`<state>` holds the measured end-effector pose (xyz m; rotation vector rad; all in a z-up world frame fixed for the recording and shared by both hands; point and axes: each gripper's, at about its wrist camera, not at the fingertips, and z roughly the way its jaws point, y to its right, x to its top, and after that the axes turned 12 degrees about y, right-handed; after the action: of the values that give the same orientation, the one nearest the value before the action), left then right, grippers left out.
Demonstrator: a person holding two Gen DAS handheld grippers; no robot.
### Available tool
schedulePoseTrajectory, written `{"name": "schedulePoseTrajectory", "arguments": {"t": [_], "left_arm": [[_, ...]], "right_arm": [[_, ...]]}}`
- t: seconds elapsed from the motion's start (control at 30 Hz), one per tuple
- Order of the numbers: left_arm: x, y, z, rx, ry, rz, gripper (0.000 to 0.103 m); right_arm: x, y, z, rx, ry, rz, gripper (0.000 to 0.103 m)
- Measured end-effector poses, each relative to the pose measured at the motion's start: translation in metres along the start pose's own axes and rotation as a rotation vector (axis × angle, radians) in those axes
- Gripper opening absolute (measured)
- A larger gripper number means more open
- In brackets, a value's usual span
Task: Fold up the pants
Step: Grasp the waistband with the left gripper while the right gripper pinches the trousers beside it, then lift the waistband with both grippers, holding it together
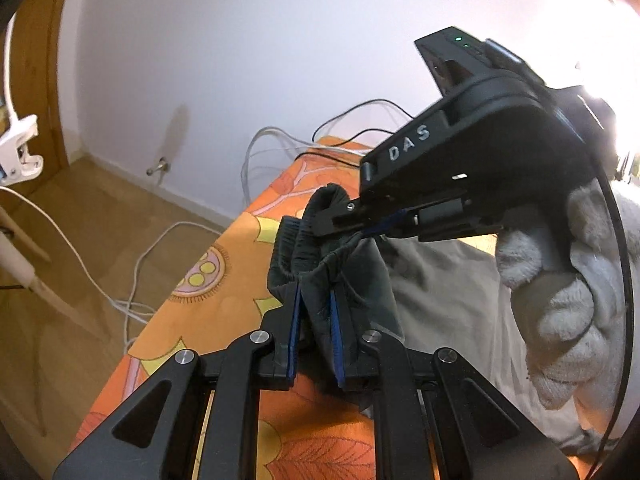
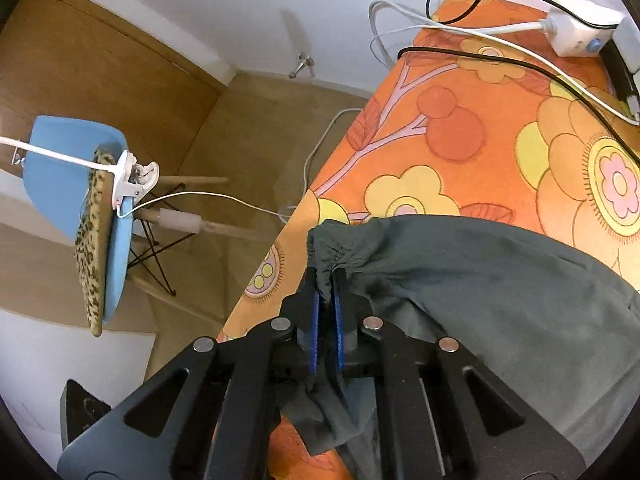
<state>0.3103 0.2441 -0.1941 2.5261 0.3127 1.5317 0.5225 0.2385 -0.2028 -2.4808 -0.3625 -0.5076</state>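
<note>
left claw [image 1: 314, 320] grips pants [image 1: 316, 256] waistband; right claw [image 2: 326, 320] clamped on same waistband, over floral cloth [image 2: 480, 140].

In the left wrist view the glare at two o'clock washes out whatever lies behind the gloved hand [image 1: 568, 304], and the pants [image 1: 352, 272] drop behind the left gripper [image 1: 314, 332] at six o'clock, so their lower part is hidden. In the right wrist view the pants [image 2: 500, 280] run off the edge at four o'clock, legs unseen. The white power strip [image 2: 580, 32] is cut at one o'clock, and the cloth pinched inside the right gripper [image 2: 326, 332] is probably the waistband.
</note>
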Motion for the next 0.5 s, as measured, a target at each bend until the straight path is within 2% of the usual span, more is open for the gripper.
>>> {"name": "schedulePoseTrajectory", "arguments": {"t": [0.3,0.4,0.5], "left_arm": [[-0.014,0.005,-0.001,-0.008,-0.052,-0.051,0.015],[-0.019,0.001,-0.006,-0.020,-0.082,-0.075,0.020],[-0.024,-0.007,-0.009,-0.030,-0.113,-0.116,0.031]], "right_arm": [[-0.008,-0.002,0.011,-0.008,-0.012,-0.012,0.006],[-0.009,-0.002,0.011,-0.023,-0.017,-0.031,0.006],[-0.008,0.005,0.007,-0.053,-0.011,-0.047,0.006]]}}
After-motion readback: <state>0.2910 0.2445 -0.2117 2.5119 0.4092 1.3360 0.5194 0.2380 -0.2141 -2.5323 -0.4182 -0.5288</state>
